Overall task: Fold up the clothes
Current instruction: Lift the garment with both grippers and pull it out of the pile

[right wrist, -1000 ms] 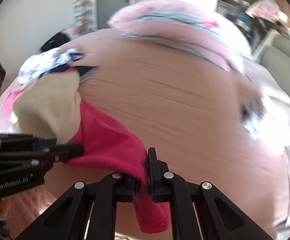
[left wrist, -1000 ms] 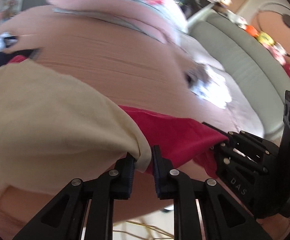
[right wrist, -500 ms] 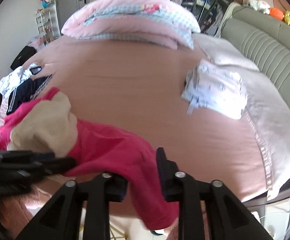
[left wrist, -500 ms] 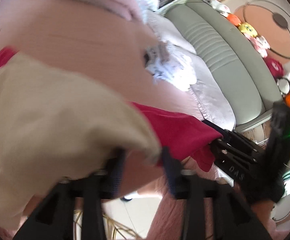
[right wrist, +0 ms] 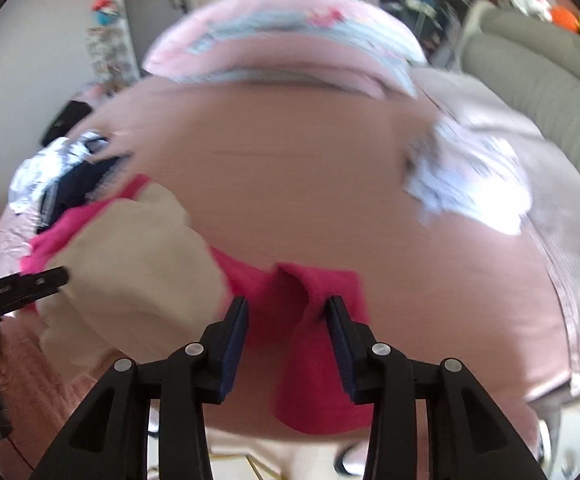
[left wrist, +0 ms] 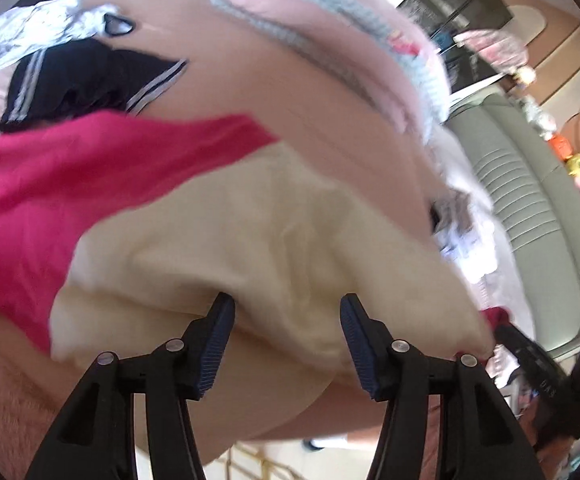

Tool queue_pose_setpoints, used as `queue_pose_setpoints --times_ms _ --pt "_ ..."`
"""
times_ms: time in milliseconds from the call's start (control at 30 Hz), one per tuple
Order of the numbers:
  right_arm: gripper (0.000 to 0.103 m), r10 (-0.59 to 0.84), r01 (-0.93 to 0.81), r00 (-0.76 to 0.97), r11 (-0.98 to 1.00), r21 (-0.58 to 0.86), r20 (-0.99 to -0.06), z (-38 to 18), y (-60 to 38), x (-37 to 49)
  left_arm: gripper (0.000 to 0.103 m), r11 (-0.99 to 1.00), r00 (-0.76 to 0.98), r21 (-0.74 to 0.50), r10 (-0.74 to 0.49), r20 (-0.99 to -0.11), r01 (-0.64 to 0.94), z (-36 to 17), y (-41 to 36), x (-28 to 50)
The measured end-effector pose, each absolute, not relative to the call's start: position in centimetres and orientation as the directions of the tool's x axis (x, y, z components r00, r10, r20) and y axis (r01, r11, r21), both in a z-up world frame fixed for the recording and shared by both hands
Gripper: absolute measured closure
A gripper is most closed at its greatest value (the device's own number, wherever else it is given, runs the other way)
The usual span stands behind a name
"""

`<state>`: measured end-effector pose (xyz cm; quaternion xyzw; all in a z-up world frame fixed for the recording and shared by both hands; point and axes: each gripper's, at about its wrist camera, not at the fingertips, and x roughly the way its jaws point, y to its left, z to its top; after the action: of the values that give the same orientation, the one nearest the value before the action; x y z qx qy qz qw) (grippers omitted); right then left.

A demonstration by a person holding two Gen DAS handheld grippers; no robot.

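A garment of bright red cloth (right wrist: pixel 314 360) and cream cloth (left wrist: pixel 273 240) lies crumpled at the near edge of the pink bed (right wrist: pixel 290 184). My left gripper (left wrist: pixel 287 336) stands open, its pads apart, with the cream fold drooping just beyond them. My right gripper (right wrist: pixel 286 320) has its jaws opening; a ridge of red cloth lies loose between them and neither pad presses on it. The left gripper (right wrist: pixel 17 288) shows at the left edge of the right wrist view, beside the cream cloth (right wrist: pixel 129 264). The right gripper (left wrist: pixel 542 380) shows low on the right of the left wrist view.
A navy garment with white stripes (left wrist: pixel 77 80) and a white patterned one (left wrist: pixel 29 36) lie beyond the red cloth. A folded white printed garment (right wrist: pixel 470 184) rests on the bed's right side. A pink and blue quilt (right wrist: pixel 290 40) lies at the far end, a grey-green padded headboard (right wrist: pixel 538 80) to the right.
Both grippers were shut on the garment, left on the cream edge, right on the red edge. Both have let go and opened, and the cloth has dropped onto the bed.
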<state>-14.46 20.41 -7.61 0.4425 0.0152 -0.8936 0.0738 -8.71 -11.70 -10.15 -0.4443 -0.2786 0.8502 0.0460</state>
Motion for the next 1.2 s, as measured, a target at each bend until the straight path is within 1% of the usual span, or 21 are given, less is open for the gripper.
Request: queue_pose_setpoints --times_ms 33,100,167,233,300,367,433,533,600,633,700,800,867,933,967,1033,1167,1200 --pt "0.056 -0.136 0.155 -0.607 -0.987 0.051 -0.783 -7.4 19.7 -14.7 0.051 -0.846 -0.612 -0.51 0.321 -0.723 0.159 -9.5 -11.7 -9.1" --pt "0.056 -0.168 0.162 -0.628 -0.983 0.084 -0.76 -7.0 18.6 -15.6 0.051 -0.868 -0.639 -0.481 0.299 -0.709 0.127 -8.7 -10.7 -10.1" --pt "0.056 -0.199 0.178 -0.63 -0.978 0.11 -0.751 -7.0 17.6 -16.6 0.051 -0.88 -0.634 -0.458 0.283 -0.72 0.127 -9.0 -10.2 -11.0" --pt "0.053 -0.233 0.206 -0.618 -0.97 0.131 -0.751 -7.4 16.5 -17.6 0.051 -0.891 -0.612 -0.434 0.273 -0.742 0.13 -10.0 -9.4 -11.7" --pt "0.053 -0.225 0.223 -0.55 -0.968 0.118 -0.805 -9.7 15.5 -18.5 0.051 -0.902 -0.498 -0.403 0.28 -0.821 0.156 -12.5 -8.5 -12.5" --pt "0.053 -0.219 0.234 -0.483 -0.965 0.116 -0.848 -12.2 14.7 -18.3 0.051 -0.899 -0.406 -0.397 0.298 -0.864 0.185 -15.1 -7.9 -12.7" --pt "0.053 -0.243 0.248 -0.429 -0.958 0.145 -0.87 -14.6 14.2 -16.1 0.051 -0.891 -0.39 -0.407 0.308 -0.868 0.202 -16.6 -8.1 -11.4" --pt "0.053 -0.228 0.32 -0.324 -0.94 0.12 -0.918 -17.8 13.2 -12.3 0.051 -0.865 -0.366 -0.459 0.367 -0.855 0.204 -17.3 -8.9 -9.5" --pt "0.053 -0.228 0.355 -0.258 -0.926 0.127 -0.939 -18.3 13.2 -11.0 0.051 -0.857 -0.342 -0.472 0.389 -0.855 0.206 -17.0 -9.2 -8.6" --pt "0.053 -0.236 0.366 -0.233 -0.92 0.139 -0.944 -18.3 13.3 -10.4 0.051 -0.863 -0.327 -0.463 0.387 -0.862 0.201 -16.8 -9.1 -8.1" --pt "0.053 -0.316 0.349 -0.244 -0.911 0.221 -0.917 -15.8 14.7 -10.2 0.051 -0.877 -0.292 -0.444 0.383 -0.876 0.182 -16.6 -8.7 -7.2" --pt "0.053 -0.403 0.302 -0.349 -0.903 0.306 -0.846 -11.3 16.9 -11.7 0.051 -0.894 -0.263 -0.425 0.38 -0.887 0.14 -17.2 -7.7 -5.9" --pt "0.053 -0.395 0.3 -0.404 -0.909 0.289 -0.825 -10.2 17.3 -14.1 0.051 -0.893 -0.28 -0.429 0.381 -0.881 0.135 -17.0 -7.7 -5.6" --pt "0.053 -0.37 0.29 -0.449 -0.921 0.26 -0.813 -9.9 17.2 -16.8 0.051 -0.869 -0.304 -0.477 0.424 -0.853 0.129 -16.3 -8.2 -6.0" --pt "0.053 -0.355 0.272 -0.444 -0.928 0.254 -0.823 -10.8 17.1 -18.4 0.051 -0.853 -0.325 -0.507 0.448 -0.833 0.124 -15.6 -8.6 -6.2" --pt "0.053 -0.351 0.262 -0.417 -0.93 0.259 -0.838 -12.5 16.5 -20.9 0.051 -0.85 -0.369 -0.516 0.449 -0.814 0.104 -13.9 -9.1 -6.4" --pt "0.054 -0.377 0.303 -0.341 -0.911 0.279 -0.861 -15.6 14.3 -20.4 0.051 -0.858 -0.46 -0.506 0.417 -0.784 0.084 -11.6 -10.2 -7.4" --pt "0.057 -0.385 0.307 -0.324 -0.907 0.289 -0.864 -16.5 14.2 -19.6 0.051 -0.86 -0.481 -0.504 0.409 -0.776 0.082 -11.2 -10.5 -7.8"
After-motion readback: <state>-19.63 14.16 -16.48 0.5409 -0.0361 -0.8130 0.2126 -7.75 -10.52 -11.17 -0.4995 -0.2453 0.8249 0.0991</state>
